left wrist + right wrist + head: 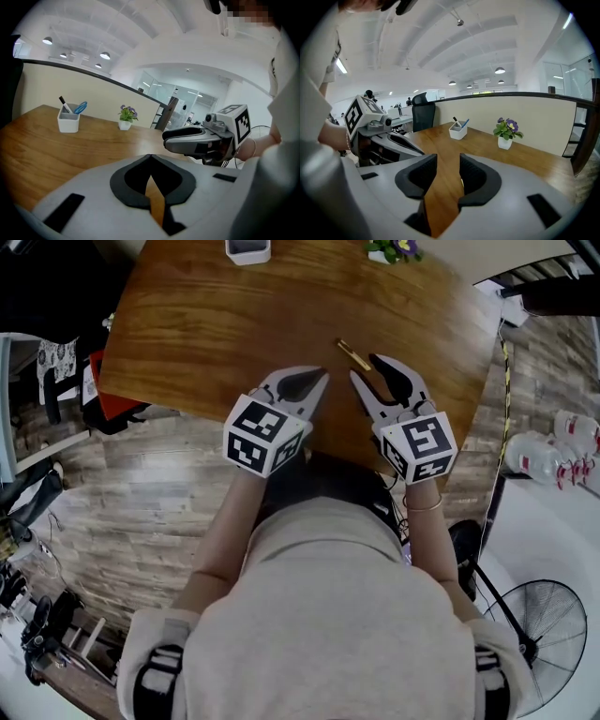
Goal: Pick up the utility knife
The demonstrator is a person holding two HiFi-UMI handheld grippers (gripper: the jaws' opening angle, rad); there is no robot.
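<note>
The utility knife [353, 355], a slim yellowish bar, lies on the wooden table [206, 324] near its front edge. My right gripper [366, 369] stands open just in front of it, with the tips on either side of the knife's near end and apart from it. Only wood shows in the gap of the right gripper [447, 157] in its own view, plus a thin yellow sliver [462, 182] behind the right pad. My left gripper [322, 377] hovers to the knife's left, its jaws shut and holding nothing. The tips of the left gripper [150, 157] meet in its own view.
A white pen holder [248, 249] and a small potted plant [394, 249] stand at the table's far side. The table's front edge runs just under both grippers. A floor fan [548, 634] and several bottles [562, 451] are at the right.
</note>
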